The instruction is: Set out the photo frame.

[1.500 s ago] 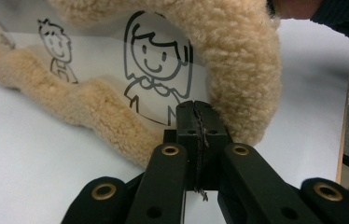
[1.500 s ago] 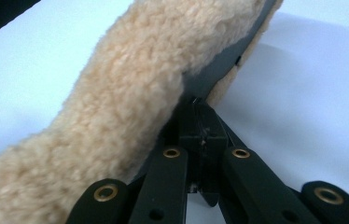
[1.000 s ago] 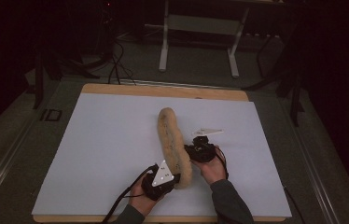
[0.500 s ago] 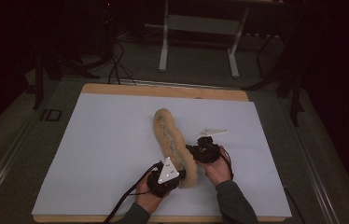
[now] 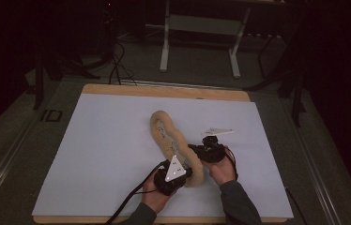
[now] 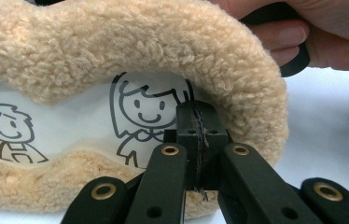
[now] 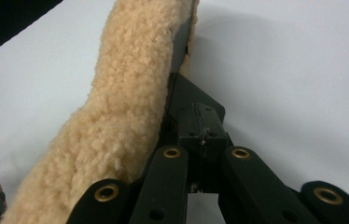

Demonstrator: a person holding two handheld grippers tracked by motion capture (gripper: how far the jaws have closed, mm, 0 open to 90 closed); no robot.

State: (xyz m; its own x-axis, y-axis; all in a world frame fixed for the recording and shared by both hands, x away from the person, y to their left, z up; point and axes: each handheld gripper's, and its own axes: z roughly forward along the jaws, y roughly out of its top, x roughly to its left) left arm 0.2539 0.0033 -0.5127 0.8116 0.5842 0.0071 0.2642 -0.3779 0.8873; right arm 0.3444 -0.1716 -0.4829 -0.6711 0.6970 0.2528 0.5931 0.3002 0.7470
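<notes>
Two hand-held grippers, L [image 5: 190, 172] & R [image 5: 193, 149], both pinched shut on fleecy tan pouch [image 5: 166, 133] w/ cartoon-print lining.

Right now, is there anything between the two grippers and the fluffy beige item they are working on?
Nothing visible stands between them. The left gripper is shut right at the inner edge of the fleece item, against its printed lining. The right gripper is shut beside its outer fleece. The white table cover around them is bare.
</notes>
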